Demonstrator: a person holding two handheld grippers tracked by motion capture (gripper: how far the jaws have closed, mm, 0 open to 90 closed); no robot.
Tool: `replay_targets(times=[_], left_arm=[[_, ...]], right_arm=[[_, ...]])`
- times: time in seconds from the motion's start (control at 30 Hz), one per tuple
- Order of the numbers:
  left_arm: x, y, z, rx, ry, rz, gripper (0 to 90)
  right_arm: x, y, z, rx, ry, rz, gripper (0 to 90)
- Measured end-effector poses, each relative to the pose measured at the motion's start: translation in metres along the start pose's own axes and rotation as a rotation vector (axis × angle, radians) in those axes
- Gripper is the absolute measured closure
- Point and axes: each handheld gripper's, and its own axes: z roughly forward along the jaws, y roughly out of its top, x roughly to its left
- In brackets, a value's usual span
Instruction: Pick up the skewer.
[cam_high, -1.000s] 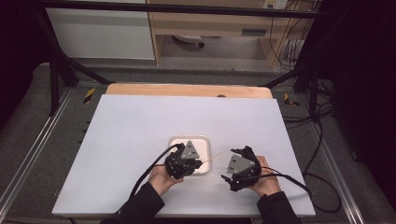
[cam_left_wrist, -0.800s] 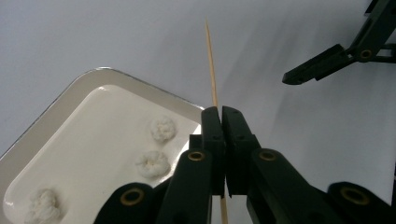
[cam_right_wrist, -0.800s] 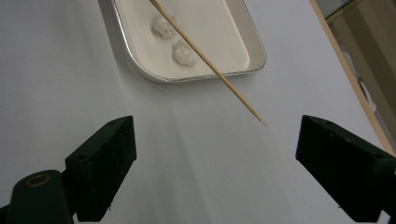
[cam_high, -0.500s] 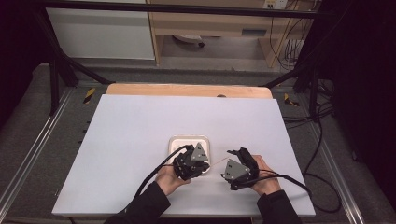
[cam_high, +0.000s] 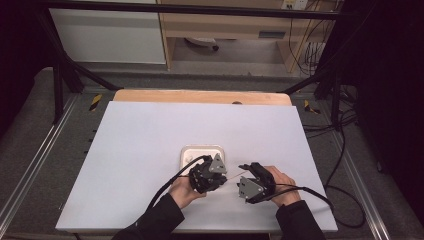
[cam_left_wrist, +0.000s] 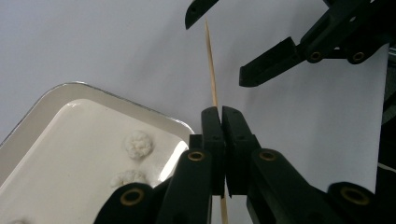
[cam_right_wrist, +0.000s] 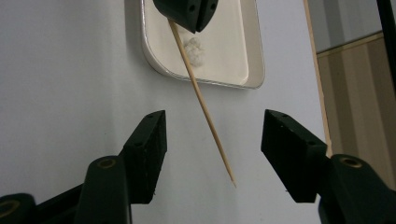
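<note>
2 tongs on the counter (cam_high: 150, 145) now sit closer together than 1 second ago: you've slid your left tongs (cam_left_wrist: 223, 116) off the front of the white tray (cam_high: 186, 152) and swung them toward your right tongs (cam_right_wrist: 212, 140). Left ones are clamped tight on a thin wooden skewer (cam_right_wrist: 201, 100), which hangs in the air just off the tray's corner, its sharp tip pointing right into the gap of the right tongs. Those are wide open, holding nothing, one jaw on each side of the stick without touching it. Looks like a handover or a 2-handed grip is coming up. White lumps (cam_left_wrist: 138, 143) sit in the tray, so I'd guess they get speared after that.
</note>
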Motion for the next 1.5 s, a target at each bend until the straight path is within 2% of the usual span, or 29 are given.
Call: replay_targets(times=[0.17, 0.2, 0.23, 0.27, 0.33, 0.47, 0.57, 0.87, 1.07, 1.3, 1.5], left_arm=[[-0.0025, 0.0040, 0.0022, 0.011, -0.002, 0.015, 88.6], [-0.0030, 0.0047, 0.0026, 0.015, -0.003, 0.019, 88.6], [-0.0041, 0.0061, 0.0036, 0.020, -0.003, 0.028, 88.6], [-0.0045, 0.0067, 0.0039, 0.021, -0.003, 0.031, 88.6], [-0.0050, 0.0073, 0.0042, 0.022, -0.001, 0.033, 88.6], [-0.0062, 0.0087, 0.0047, 0.026, -0.005, 0.036, 88.5], [-0.0067, 0.0086, 0.0048, 0.030, -0.003, 0.041, 88.5], [-0.0065, 0.0082, 0.0048, 0.027, -0.004, 0.038, 88.6], [-0.0068, 0.0081, 0.0050, 0.024, -0.005, 0.039, 88.6], [-0.0060, 0.0079, 0.0043, 0.024, -0.005, 0.037, 88.5], [-0.0033, 0.0081, 0.0050, 0.029, -0.014, 0.015, 88.1]], right_arm=[[0.0001, 0.0002, 0.0015, 0.005, 0.013, -0.044, 48.7], [-0.0001, 0.0003, 0.0027, 0.004, 0.015, -0.066, 51.5], [0.0009, 0.0009, 0.0027, 0.006, 0.020, -0.061, 52.6], [-0.0003, 0.0009, 0.0030, 0.010, 0.016, -0.089, 53.9], [0.0014, 0.0013, 0.0037, 0.010, 0.022, -0.087, 56.6], [0.0014, 0.0016, 0.0044, 0.012, 0.026, -0.125, 62.7], [0.0023, 0.0014, 0.0046, 0.010, 0.028, -0.129, 65.7], [0.0020, 0.0019, 0.0063, 0.008, 0.042, -0.189, 77.3], [0.0027, 0.0016, 0.0058, 0.004, 0.040, -0.205, 84.8], [0.0044, 0.0014, 0.0074, 0.003, 0.056, -0.238, 88.2], [0.0049, 0.0024, 0.0065, 0.015, 0.050, -0.264, 89.1]])
